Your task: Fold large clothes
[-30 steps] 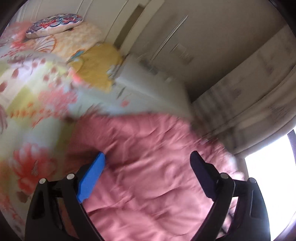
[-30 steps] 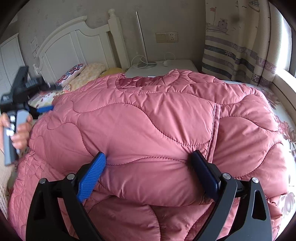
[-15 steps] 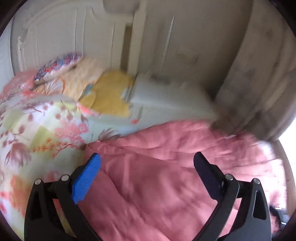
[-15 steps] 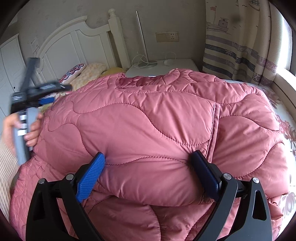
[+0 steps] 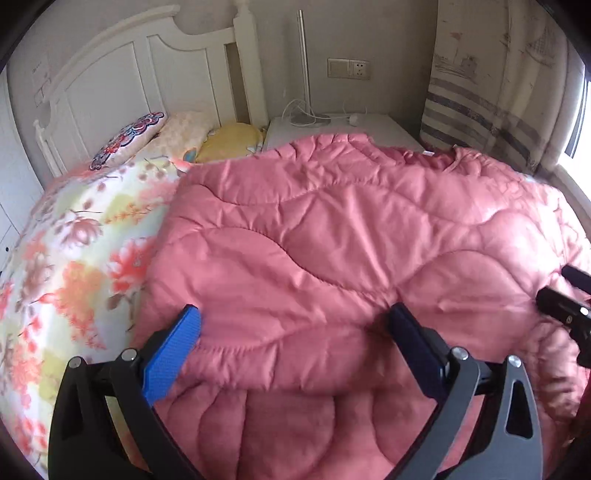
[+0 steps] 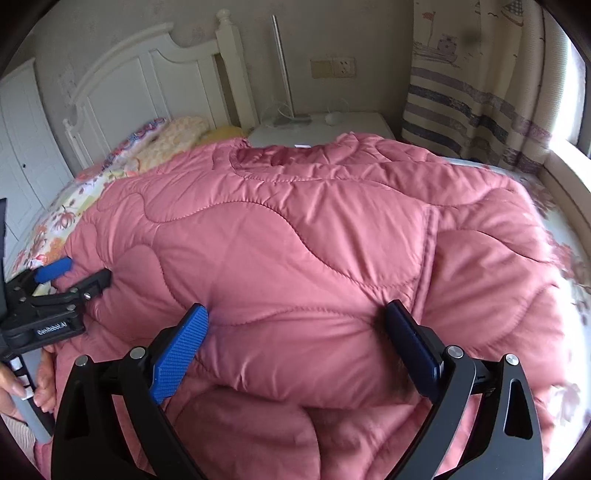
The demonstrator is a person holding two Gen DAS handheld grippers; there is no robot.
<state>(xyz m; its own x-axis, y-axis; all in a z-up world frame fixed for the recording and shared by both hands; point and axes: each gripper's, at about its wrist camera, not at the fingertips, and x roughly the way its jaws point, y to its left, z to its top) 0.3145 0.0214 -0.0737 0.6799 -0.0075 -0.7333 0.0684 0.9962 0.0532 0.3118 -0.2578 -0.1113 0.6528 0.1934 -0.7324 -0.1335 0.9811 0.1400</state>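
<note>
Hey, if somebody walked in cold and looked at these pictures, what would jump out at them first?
A puffy pink quilted coat sprawls across the bed, filling most of both views. The right gripper and left gripper both straddle its folded near edge with jaws wide. Beside it lies a bright floral bedspread, with a white headboard behind.

We saw a bedroom with a plain grey wall (image 5: 388, 33) at the far side. A white headboard (image 5: 122, 74) stood against it on the left, with a tall white post (image 5: 245, 59) at its end. Pillows (image 5: 129, 138) lay near it on a flowery bedsheet (image 5: 74, 258). Right of the post was a white bedside table (image 5: 373, 127) with a thin white lamp pole (image 5: 303, 59) and some cords on it. A switch and socket (image 5: 349, 69) sat on the wall above. A striped curtain (image 6: 476, 88) with boats hung on the right. Bright daylight came through the window (image 6: 578, 122) beside it. White cupboard doors (image 6: 22, 147) stood far left.
</note>
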